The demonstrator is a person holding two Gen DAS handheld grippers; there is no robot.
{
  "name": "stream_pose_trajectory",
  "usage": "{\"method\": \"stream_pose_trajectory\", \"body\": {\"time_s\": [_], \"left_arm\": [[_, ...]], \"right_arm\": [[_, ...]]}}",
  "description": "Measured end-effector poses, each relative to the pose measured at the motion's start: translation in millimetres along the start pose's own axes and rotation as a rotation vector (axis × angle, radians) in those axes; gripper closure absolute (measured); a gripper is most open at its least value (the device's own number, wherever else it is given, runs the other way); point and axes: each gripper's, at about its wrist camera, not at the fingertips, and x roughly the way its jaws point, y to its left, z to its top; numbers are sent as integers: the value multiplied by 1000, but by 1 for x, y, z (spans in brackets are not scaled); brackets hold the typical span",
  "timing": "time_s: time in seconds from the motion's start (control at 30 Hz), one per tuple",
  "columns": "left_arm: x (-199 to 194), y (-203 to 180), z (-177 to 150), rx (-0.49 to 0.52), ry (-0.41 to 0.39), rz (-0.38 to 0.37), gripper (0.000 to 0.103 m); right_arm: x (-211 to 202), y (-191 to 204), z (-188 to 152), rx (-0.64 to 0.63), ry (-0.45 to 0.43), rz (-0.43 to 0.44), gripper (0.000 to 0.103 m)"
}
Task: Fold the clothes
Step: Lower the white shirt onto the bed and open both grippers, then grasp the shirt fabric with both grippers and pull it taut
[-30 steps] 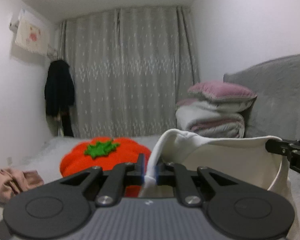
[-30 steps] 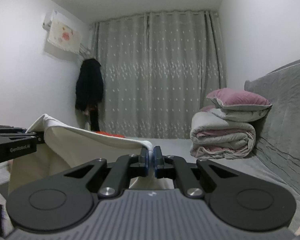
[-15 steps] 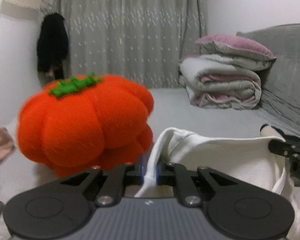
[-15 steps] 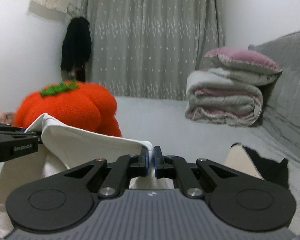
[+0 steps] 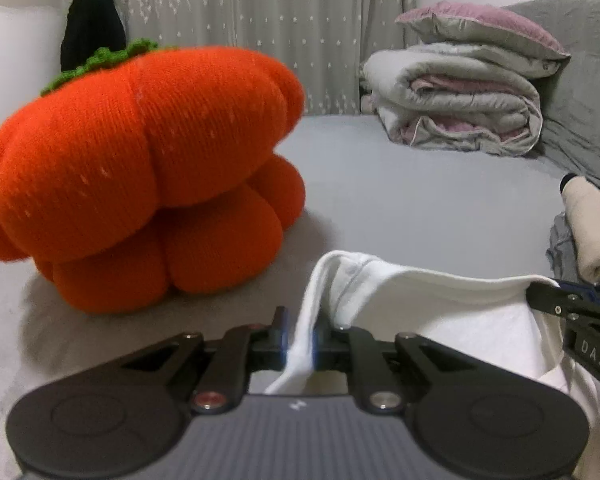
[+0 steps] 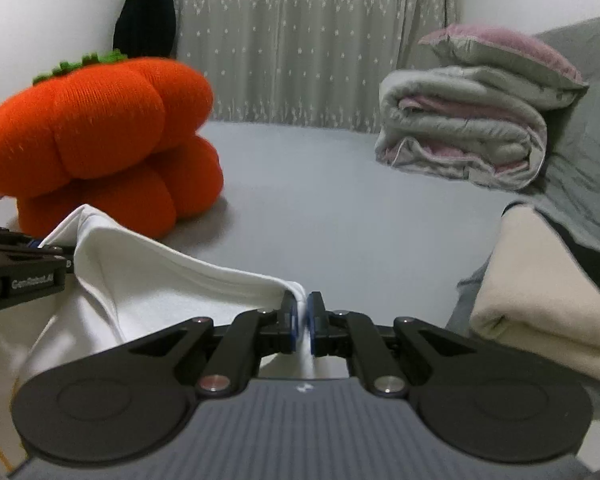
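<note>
A white garment [image 5: 440,308] hangs stretched between my two grippers, low over the grey bed [image 5: 400,200]. My left gripper [image 5: 300,332] is shut on one corner of its top edge. My right gripper [image 6: 303,320] is shut on the other corner of the white garment [image 6: 148,280]. The right gripper's fingers show at the right edge of the left wrist view [image 5: 560,308]. The left gripper's fingers show at the left edge of the right wrist view [image 6: 20,268]. The cloth's lower part is hidden below both grippers.
A big orange pumpkin cushion [image 5: 140,168] sits on the bed at front left. A folded quilt with a pink pillow [image 5: 460,100] lies at the back right. Folded cream clothes [image 6: 548,300] lie at the right. A grey headboard [image 6: 580,140] and curtain [image 6: 300,40] bound the bed.
Both grippers have come down and forward over the bed with the white garment still held. The pumpkin cushion and the cream clothes now look closer and larger.
</note>
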Motion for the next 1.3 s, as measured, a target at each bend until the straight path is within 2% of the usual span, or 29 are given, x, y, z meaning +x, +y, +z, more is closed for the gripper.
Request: {"method": "stream_pose_trajectory", "body": {"time_s": [0.03,0.1,0.13,0.17,0.2,0.27,0.4,0.67,0.97,1.03,1.1,1.3], "left_arm": [[1,2,-2,-9,9,-1,82],[0,8,-5,-37,23,-4,64],[-2,12,-7,-51,31,-8,61],[-4,17,-8,-64,41,-14,60],[-7,21,-9,-78,50,-20,58],[-13,30,-13,-101,78,-41,53],[-30,47,-25,-122,133,-63,49],[-64,72,-59,-206,245,-97,49],[-103,90,-96,-324,367,-140,49],[-110,94,-106,-346,401,-148,50],[-118,98,-115,-365,416,-159,51],[-143,105,-135,-425,445,-207,51]], "right_arm": [[4,0,-2,1,11,8,89],[7,-2,-3,-3,38,19,87],[7,-3,-4,0,51,24,85],[6,-5,-4,5,63,30,77],[5,-7,-4,10,68,31,59],[-5,-12,-4,26,55,23,47],[-22,-21,-4,70,89,40,47],[-54,-33,-16,119,212,61,47],[-94,-41,-53,161,377,38,47],[-102,-42,-61,186,417,38,50],[-111,-44,-67,214,450,46,53],[-137,-41,-79,252,509,79,55]]}}
